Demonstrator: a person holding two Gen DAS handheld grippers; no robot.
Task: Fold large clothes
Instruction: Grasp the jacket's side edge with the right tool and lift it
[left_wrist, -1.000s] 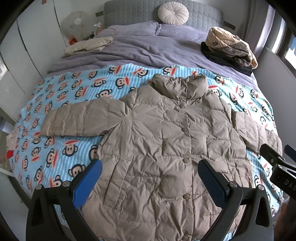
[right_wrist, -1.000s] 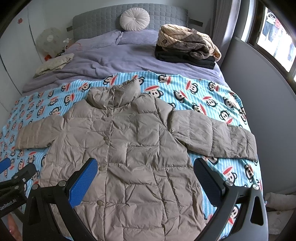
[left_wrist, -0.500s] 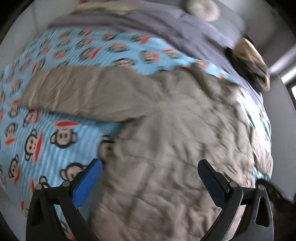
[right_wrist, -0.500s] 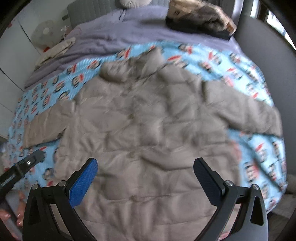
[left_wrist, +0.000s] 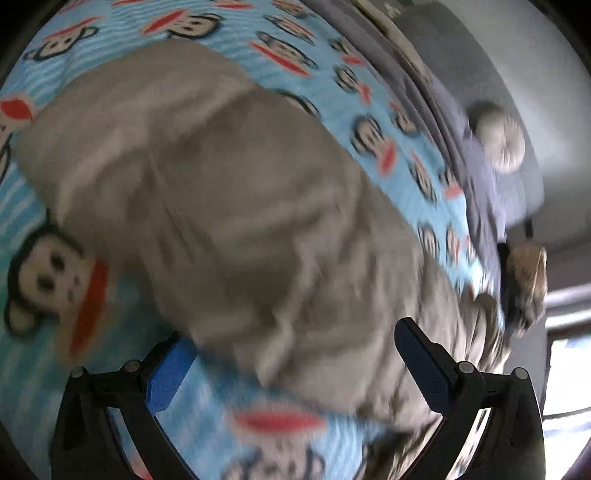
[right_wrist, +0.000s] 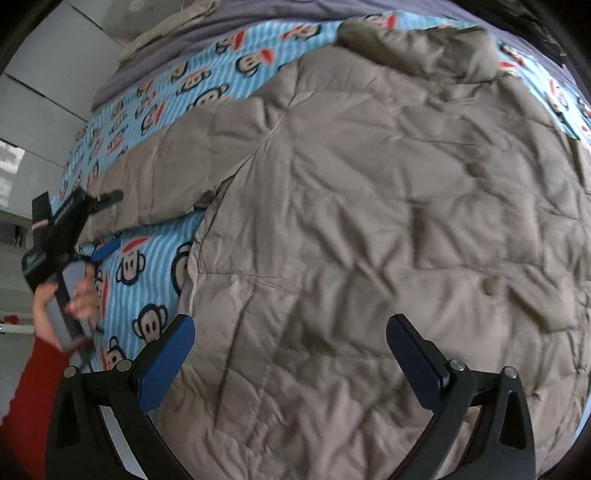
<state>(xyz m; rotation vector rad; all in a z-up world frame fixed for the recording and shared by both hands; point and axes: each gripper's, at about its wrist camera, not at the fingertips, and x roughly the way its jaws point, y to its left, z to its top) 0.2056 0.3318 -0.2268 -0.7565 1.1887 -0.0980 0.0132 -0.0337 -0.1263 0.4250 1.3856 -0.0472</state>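
Note:
A large beige quilted down jacket (right_wrist: 369, 221) lies spread flat, front up, on a blue monkey-print blanket (right_wrist: 147, 236). In the left wrist view its left sleeve (left_wrist: 207, 192) fills the frame, blurred. My left gripper (left_wrist: 295, 365) is open, close above the sleeve, its jaws either side of the sleeve's lower edge. It also shows in the right wrist view (right_wrist: 96, 221), held by a hand at the sleeve's cuff end. My right gripper (right_wrist: 291, 358) is open and empty, low over the jacket's lower left body.
The blanket (left_wrist: 332, 96) covers a bed with purple bedding (left_wrist: 480, 177) and a round cushion (left_wrist: 498, 140) at the head. A pile of folded clothes (left_wrist: 524, 280) lies at the bed's far side. White wall panels (right_wrist: 44, 74) stand left of the bed.
Both grippers have dropped closer to the bed. The left has swung left onto the jacket's left sleeve. The right has tilted left over the jacket's body. Both stay open.

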